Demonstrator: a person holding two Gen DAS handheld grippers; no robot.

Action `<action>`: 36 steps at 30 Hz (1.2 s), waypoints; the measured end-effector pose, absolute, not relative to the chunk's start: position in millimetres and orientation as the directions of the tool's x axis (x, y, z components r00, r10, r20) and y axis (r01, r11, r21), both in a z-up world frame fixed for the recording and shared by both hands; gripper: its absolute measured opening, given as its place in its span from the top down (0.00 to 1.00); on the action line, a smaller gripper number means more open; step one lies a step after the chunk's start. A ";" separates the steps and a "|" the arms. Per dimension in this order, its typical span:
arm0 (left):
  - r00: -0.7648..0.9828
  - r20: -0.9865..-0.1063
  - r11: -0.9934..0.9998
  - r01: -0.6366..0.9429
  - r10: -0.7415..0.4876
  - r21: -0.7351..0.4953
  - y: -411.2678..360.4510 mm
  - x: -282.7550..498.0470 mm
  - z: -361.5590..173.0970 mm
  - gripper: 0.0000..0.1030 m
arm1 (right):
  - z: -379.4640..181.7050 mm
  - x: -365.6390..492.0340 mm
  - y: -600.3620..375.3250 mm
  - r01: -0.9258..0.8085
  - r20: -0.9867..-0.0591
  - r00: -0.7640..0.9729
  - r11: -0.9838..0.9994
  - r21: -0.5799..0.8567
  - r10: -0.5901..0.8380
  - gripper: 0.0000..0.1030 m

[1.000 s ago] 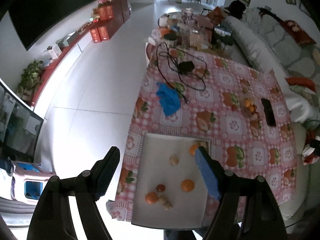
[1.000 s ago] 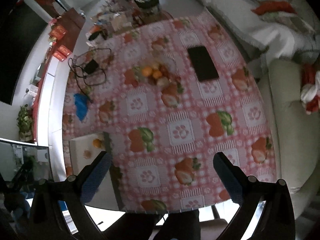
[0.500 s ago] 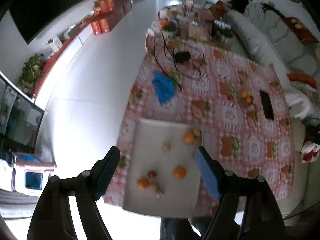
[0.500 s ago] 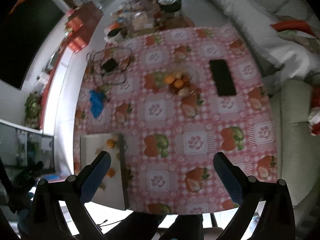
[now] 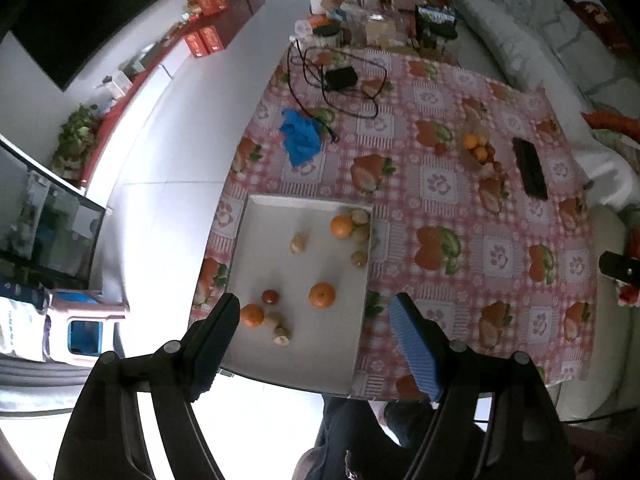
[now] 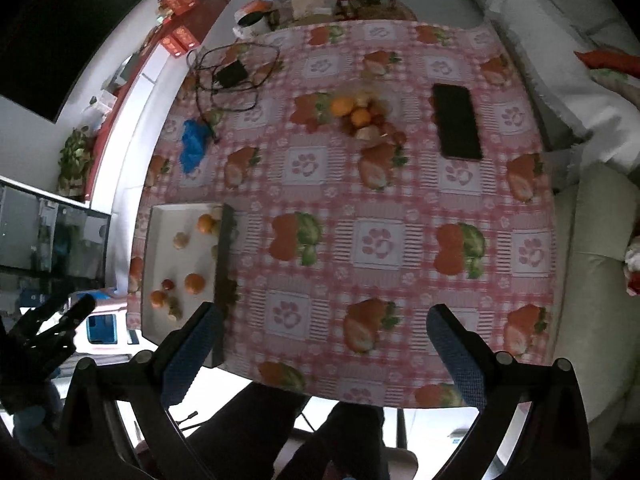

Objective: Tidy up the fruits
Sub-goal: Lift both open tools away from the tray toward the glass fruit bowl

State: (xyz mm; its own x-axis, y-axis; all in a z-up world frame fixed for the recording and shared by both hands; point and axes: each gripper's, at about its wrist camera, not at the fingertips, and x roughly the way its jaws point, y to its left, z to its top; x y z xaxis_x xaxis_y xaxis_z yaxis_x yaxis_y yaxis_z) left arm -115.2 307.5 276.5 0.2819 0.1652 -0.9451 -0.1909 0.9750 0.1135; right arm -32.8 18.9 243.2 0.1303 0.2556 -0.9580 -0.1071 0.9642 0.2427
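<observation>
The fruits sit in two groups on a table covered by a pink checked tablecloth (image 5: 436, 184) printed with strawberries. One group lies loose in a shallow white tray (image 5: 276, 264) at the near left edge of the table: an orange (image 5: 341, 226) in the far right corner touching a few small greenish-brown fruits (image 5: 359, 232), another orange (image 5: 321, 295) alone near the middle, a third orange (image 5: 252, 315) at the near left beside a small dark red fruit (image 5: 270, 297), and a pale peeled-looking piece (image 5: 298, 243) on its own. The second group is a small heap (image 6: 362, 118) of oranges and smaller fruits farther across the cloth, just left of a black phone (image 6: 457, 121); whether it rests in a clear dish cannot be told. The left gripper (image 5: 314, 314) hangs above the near end of the tray with its blue-padded fingers spread wide and nothing between them. The right gripper (image 6: 320, 326) hovers over the near middle of the cloth, its fingers likewise wide apart and empty. The left wrist view looks straight down into the tray and shows each fruit separately; the right wrist view sees the tray only obliquely, with its dark side wall hiding some of it, but gives the clearer look at the heap and phone, and catches the left gripper at its lower left edge. Both views show a blue cloth (image 5: 301, 138) and a black cable (image 5: 340, 80) at the far left of the table.
</observation>
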 end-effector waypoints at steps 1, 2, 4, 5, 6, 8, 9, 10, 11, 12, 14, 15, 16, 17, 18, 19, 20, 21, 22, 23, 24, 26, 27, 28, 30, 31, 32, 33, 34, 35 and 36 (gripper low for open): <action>0.286 -0.943 0.974 -0.195 0.168 0.115 304.9 -115.5 278.9 0.21 | 246.4 -31.3 10.9 -0.101 -0.957 0.141 0.965 0.241 0.254 0.00; 0.291 -0.941 0.973 -0.198 0.174 0.118 301.3 -116.0 281.7 0.21 | 249.1 -29.7 4.6 -0.096 -0.955 0.150 0.965 0.242 0.255 0.00; 0.297 -0.937 0.972 -0.199 0.184 0.128 294.5 -116.3 286.2 0.21 | 254.8 -27.6 -6.9 -0.088 -0.951 0.169 0.965 0.247 0.258 0.00; 0.300 -0.935 0.971 -0.201 0.189 0.132 291.2 -116.0 288.0 0.21 | 258.0 -26.3 -12.8 -0.087 -0.949 0.180 0.965 0.248 0.260 0.00; 0.302 -0.934 0.970 -0.203 0.192 0.134 288.2 -116.1 290.2 0.21 | 260.1 -25.2 -16.5 -0.089 -0.947 0.187 0.965 0.248 0.261 0.00; 0.309 -0.931 0.969 -0.206 0.195 0.135 282.5 -115.8 294.5 0.21 | 264.5 -23.9 -24.6 -0.090 -0.942 0.204 0.963 0.253 0.267 0.00; 0.313 -0.929 0.969 -0.205 0.199 0.139 279.9 -115.6 296.9 0.21 | 265.4 -23.8 -27.6 -0.088 -0.940 0.209 0.962 0.257 0.270 0.00; 0.315 -0.927 0.969 -0.203 0.203 0.144 277.4 -115.5 298.5 0.21 | 266.1 -24.1 -31.2 -0.085 -0.937 0.213 0.961 0.264 0.276 0.00; 0.316 -0.926 0.969 -0.200 0.207 0.148 274.4 -115.2 300.5 0.21 | 266.1 -24.4 -33.6 -0.084 -0.935 0.215 0.959 0.269 0.281 0.00; 0.317 -0.925 0.969 -0.196 0.209 0.151 271.6 -115.2 301.6 0.21 | 265.8 -25.2 -36.3 -0.081 -0.934 0.216 0.958 0.274 0.286 0.00; 0.318 -0.925 0.971 -0.185 0.207 0.154 267.4 -113.9 304.1 0.21 | 264.5 -27.0 -41.3 -0.077 -0.931 0.218 0.956 0.285 0.294 0.00; 0.315 -0.927 0.972 -0.177 0.202 0.152 265.3 -112.0 305.2 0.21 | 263.5 -28.0 -43.5 -0.073 -0.929 0.218 0.955 0.289 0.298 0.00; 0.311 -0.931 0.975 -0.167 0.191 0.145 263.4 -109.2 306.9 0.21 | 262.5 -29.1 -46.2 -0.067 -0.928 0.218 0.954 0.293 0.300 0.00; 0.306 -0.936 0.979 -0.155 0.174 0.131 263.1 -104.8 309.5 0.21 | 260.9 -30.3 -49.3 -0.058 -0.927 0.219 0.953 0.299 0.304 0.00; 0.306 -0.939 0.983 -0.142 0.157 0.118 263.3 -99.3 313.3 0.21 | 259.7 -31.2 -51.9 -0.050 -0.926 0.219 0.951 0.304 0.307 0.00; 0.317 -0.937 0.986 -0.126 0.147 0.112 262.8 -92.8 319.1 0.21 | 258.6 -31.9 -54.5 -0.044 -0.926 0.218 0.951 0.307 0.309 0.00; 0.335 -0.930 0.987 -0.109 0.149 0.119 262.3 -84.8 326.1 0.21 | 257.2 -32.3 -56.5 -0.038 -0.927 0.218 0.951 0.305 0.306 0.00; 0.351 -0.924 0.987 -0.097 0.154 0.128 261.4 -78.8 331.7 0.21 | 255.1 -32.0 -58.2 -0.032 -0.930 0.217 0.954 0.298 0.297 0.00; 0.372 -0.915 0.987 -0.079 0.158 0.139 260.5 -70.2 337.7 0.21 | 252.7 -31.6 -60.0 -0.024 -0.933 0.217 0.957 0.289 0.288 0.00; 0.393 -0.907 0.988 -0.059 0.152 0.140 259.8 -59.7 343.2 0.21 | 248.0 -30.6 -62.4 -0.007 -0.937 0.214 0.960 0.281 0.276 0.00; 0.406 -0.903 0.990 -0.042 0.141 0.135 260.3 -52.6 344.8 0.20 | 243.5 -29.6 -64.1 0.012 -0.939 0.211 0.960 0.279 0.271 0.00; 0.422 -0.900 0.992 0.005 0.110 0.124 257.8 -32.6 341.2 0.20 | 231.2 -27.7 -66.2 0.060 -0.943 0.200 0.958 0.281 0.264 0.00; 0.418 -0.903 0.992 0.034 0.100 0.126 255.2 -19.8 331.5 0.20 | 223.6 -26.4 -65.6 0.082 -0.946 0.192 0.957 0.279 0.259 0.00; 0.409 -0.908 0.991 0.049 0.096 0.127 253.9 -11.6 323.7 0.20 | 215.2 -25.4 -63.7 0.105 -0.952 0.180 0.957 0.270 0.249 0.00; 0.373 -0.926 0.989 0.108 0.056 0.103 250.0 8.2 296.4 0.20 | 198.5 -24.4 -58.7 0.139 -0.960 0.147 0.956 0.260 0.240 0.00; 0.362 -0.932 0.987 0.135 0.038 0.093 247.9 16.4 281.8 0.20 | 190.7 -24.3 -54.8 0.147 -0.962 0.131 0.955 0.258 0.240 0.00; 0.356 -0.934 0.984 0.152 0.032 0.091 244.8 21.7 271.3 0.20 | 179.6 -23.4 -48.6 0.150 -0.966 0.110 0.957 0.247 0.232 0.00; 0.350 -0.936 0.981 0.174 0.026 0.092 242.4 28.6 256.4 0.20 | 171.1 -22.4 -43.3 0.152 -0.971 0.095 0.961 0.232 0.219 0.00; 0.342 -0.940 0.978 0.186 0.025 0.094 240.1 34.7 241.7 0.20 | 160.9 -21.3 -38.2 0.154 -0.976 0.079 0.965 0.214 0.204 0.00; 0.333 -0.943 0.977 0.191 0.021 0.090 237.4 39.3 230.0 0.20 | 149.9 -19.9 -33.1 0.158 -0.980 0.063 0.967 0.198 0.190 0.00; 0.325 -0.946 0.978 0.196 0.010 0.078 235.2 44.8 218.0 0.20 | 138.0 -18.6 -28.6 0.164 -0.982 0.046 0.969 0.186 0.181 0.00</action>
